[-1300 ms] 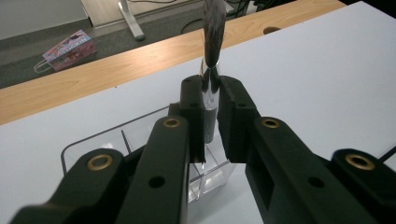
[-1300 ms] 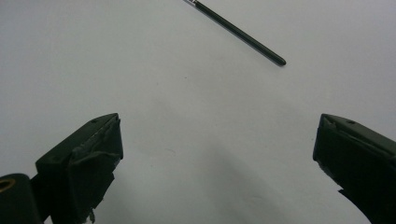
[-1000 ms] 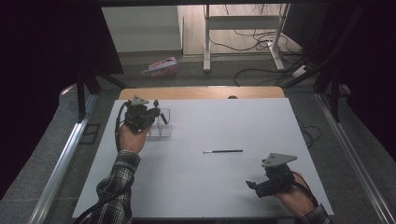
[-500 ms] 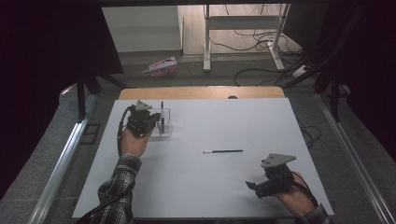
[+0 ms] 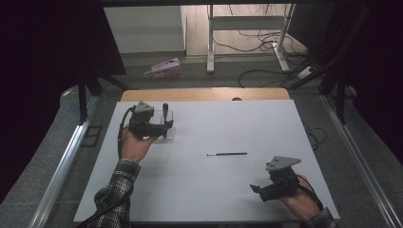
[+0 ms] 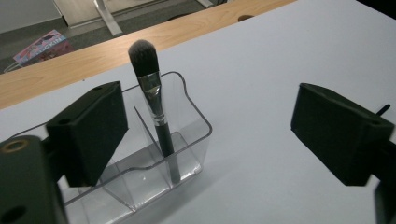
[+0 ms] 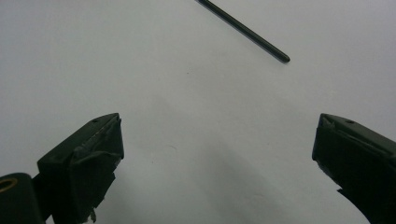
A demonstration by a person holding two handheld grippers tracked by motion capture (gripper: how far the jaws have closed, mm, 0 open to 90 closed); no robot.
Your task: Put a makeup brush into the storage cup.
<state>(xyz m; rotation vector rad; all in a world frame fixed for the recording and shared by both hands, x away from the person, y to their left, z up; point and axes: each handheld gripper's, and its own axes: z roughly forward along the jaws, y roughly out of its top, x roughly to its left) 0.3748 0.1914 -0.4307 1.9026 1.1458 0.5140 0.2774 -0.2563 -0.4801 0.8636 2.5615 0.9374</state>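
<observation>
The left claw (image 6: 201, 140) has just been spreading its jaws and grips nothing; the black-handled makeup brush with dark bristles (image 6: 152, 100) stands upright in the clear plastic divided holder (image 6: 187, 154) between them. The release step looks finished. Next, probably the thin black stick (image 5: 228, 154) lying mid white worktop (image 5: 228, 123), nearer the spread, empty right claw (image 7: 217, 168). Its tip is too small to identify.

From above my side, the high camera looks forward and down over the whole desk (image 5: 199, 190), while a camera on each of my tongs skims the surface up close, the right one sharing with the high view the thin brush (image 7: 245, 29) lying mid-desk.
</observation>
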